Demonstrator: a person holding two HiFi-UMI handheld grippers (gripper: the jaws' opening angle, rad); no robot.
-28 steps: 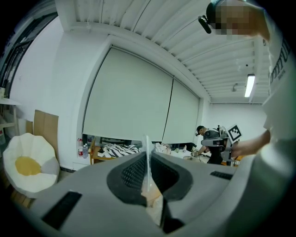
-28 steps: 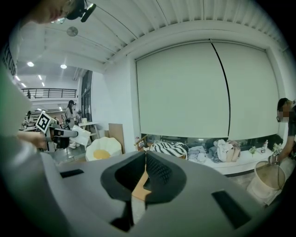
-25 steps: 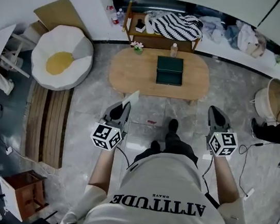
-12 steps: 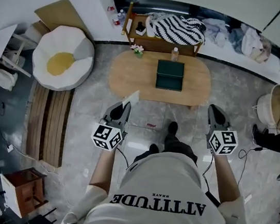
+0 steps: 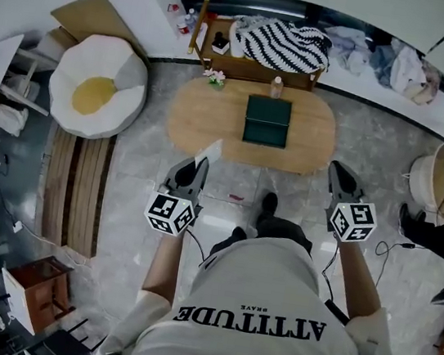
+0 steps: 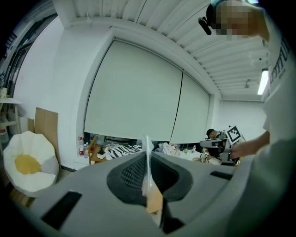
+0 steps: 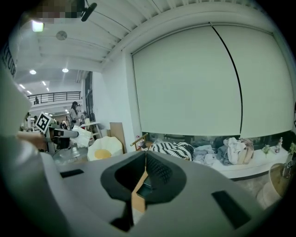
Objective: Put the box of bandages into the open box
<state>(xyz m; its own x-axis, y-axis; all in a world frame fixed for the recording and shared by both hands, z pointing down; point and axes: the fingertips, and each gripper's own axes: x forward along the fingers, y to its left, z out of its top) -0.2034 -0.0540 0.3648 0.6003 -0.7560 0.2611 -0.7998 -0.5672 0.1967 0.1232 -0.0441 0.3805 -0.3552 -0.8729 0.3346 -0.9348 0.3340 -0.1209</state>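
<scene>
While a grey marbled tile floor [image 5: 134, 159] fills most of the head view, a long oval wooden coffee table [image 5: 206, 120] is seen lying crosswise ahead of the person, well apart from both grippers, with a strip of floor between. To its left a white beanbag shaped like a fried egg with a yellow centre [image 5: 96, 88] is set, and nearer the person a slatted wooden board [image 5: 75, 192] is laid on the floor; behind the table a low wooden bench [image 5: 254, 70] is draped with a black-and-white striped blanket [image 5: 283, 43], and a round wicker basket [image 5: 437, 176] is placed far to the right. The dark green rectangular open box [image 5: 267, 121] is set at the table's middle. A small clear bottle [image 5: 276, 86] is stood just behind it, and a little bunch of pale flowers [image 5: 215, 76] at the far left edge. The left gripper [image 5: 199, 163] [image 6: 147, 155] is held out over the floor short of the table, its jaws pinched on the thin white box of bandages [image 5: 209, 152] [image 6: 147, 159], which is seen edge-on and upright between them. The right gripper [image 5: 337, 167] [image 7: 144, 155] is held alongside, its jaws pressed together with nothing between them. The person's dark shoe [image 5: 269, 203] is seen on the floor between the two grippers.
</scene>
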